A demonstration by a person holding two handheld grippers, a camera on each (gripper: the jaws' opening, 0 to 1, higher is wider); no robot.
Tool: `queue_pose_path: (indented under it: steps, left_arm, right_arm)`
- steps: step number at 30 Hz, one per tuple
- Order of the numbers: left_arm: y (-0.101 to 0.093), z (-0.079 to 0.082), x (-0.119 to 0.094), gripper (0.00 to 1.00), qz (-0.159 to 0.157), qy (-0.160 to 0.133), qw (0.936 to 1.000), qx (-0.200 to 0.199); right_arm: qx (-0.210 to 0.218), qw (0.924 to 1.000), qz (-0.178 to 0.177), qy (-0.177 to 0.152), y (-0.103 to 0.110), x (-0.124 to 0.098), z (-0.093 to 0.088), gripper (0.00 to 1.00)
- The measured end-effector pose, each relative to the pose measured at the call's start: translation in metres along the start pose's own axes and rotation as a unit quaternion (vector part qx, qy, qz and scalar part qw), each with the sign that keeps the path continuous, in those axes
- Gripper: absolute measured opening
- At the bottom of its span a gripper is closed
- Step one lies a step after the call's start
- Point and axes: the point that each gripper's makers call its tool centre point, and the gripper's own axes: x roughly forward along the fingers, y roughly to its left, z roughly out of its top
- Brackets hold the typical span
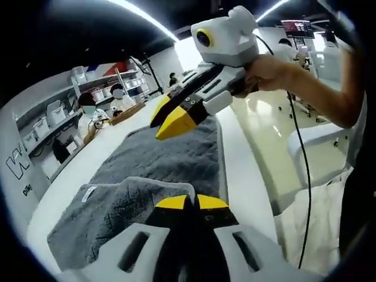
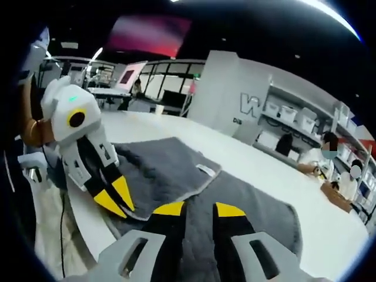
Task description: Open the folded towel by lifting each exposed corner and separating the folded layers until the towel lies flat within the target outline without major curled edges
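White table (image 1: 247, 176) carries the grey towel (image 1: 170, 158), still part folded. Left gripper view: my left hand-held gripper (image 1: 190, 203) pinches its near fold; my right hand-held gripper (image 1: 170, 120) hovers shut. Right gripper view: its jaws stand parted above the towel, so I cannot tell. Next I should lift and peel the layer open.

- 1 grey towel (image 1: 158, 161), partly folded, on my white table (image 1: 247, 176)
- 2 grippers: my left gripper (image 1: 191, 202), my right gripper (image 2: 200, 208)
- 2 people seated at the table's far edge (image 1: 88, 111)
- several white bins on wall shelves (image 2: 294, 117), exact number unclear
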Motion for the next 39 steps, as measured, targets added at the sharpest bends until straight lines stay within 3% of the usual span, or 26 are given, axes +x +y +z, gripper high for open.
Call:
queue_pose_path:
  steps: [8,14,15,16,17,20,24,25,31,33,39]
  left_arm:
    - [0.003,0.002,-0.002,0.03,-0.002,-0.011,0.9997,-0.020]
    - [0.007,0.005,-0.006,0.02,0.001,-0.024,0.9989,-0.040]
    - [0.011,0.007,-0.007,0.03,0.007,-0.026,0.9990,-0.037]
    - [0.015,0.007,-0.008,0.03,0.014,-0.026,0.9990,-0.033]
    - [0.017,0.008,-0.008,0.03,0.019,-0.025,0.9990,-0.032]
    - [0.019,0.009,-0.008,0.03,0.022,-0.025,0.9992,-0.023]
    - [0.019,0.013,-0.010,0.03,0.022,-0.024,0.9994,-0.011]
    - [0.019,0.014,-0.010,0.03,0.022,-0.024,0.9994,-0.009]
    - [0.014,0.017,-0.013,0.03,0.016,-0.027,0.9994,-0.013]
    - [0.014,0.017,-0.013,0.03,0.017,-0.025,0.9995,-0.011]
    - [0.016,0.017,-0.015,0.02,0.021,-0.027,0.9993,-0.014]
  right_arm:
    - [-0.016,0.9998,0.007,0.001,0.003,0.000,0.000,0.12]
    - [-0.070,0.9971,0.028,0.011,0.015,0.000,0.001,0.12]
    - [-0.084,0.9945,0.049,0.038,0.024,0.004,-0.007,0.12]
    - [-0.127,0.9870,0.079,0.058,0.038,0.006,-0.011,0.12]
    - [-0.142,0.9822,0.096,0.077,0.045,0.006,-0.017,0.13]
    - [-0.184,0.9708,0.112,0.107,0.049,0.006,-0.027,0.14]
    - [-0.198,0.9672,0.128,0.094,0.061,0.008,-0.020,0.14]
    - [-0.218,0.9611,0.144,0.088,0.067,0.009,-0.018,0.14]
    - [-0.258,0.9464,0.153,0.119,0.073,0.013,-0.026,0.13]
    - [-0.265,0.9438,0.157,0.120,0.074,0.013,-0.026,0.10]
    - [-0.306,0.9263,0.189,0.111,0.084,0.013,-0.020,0.00]
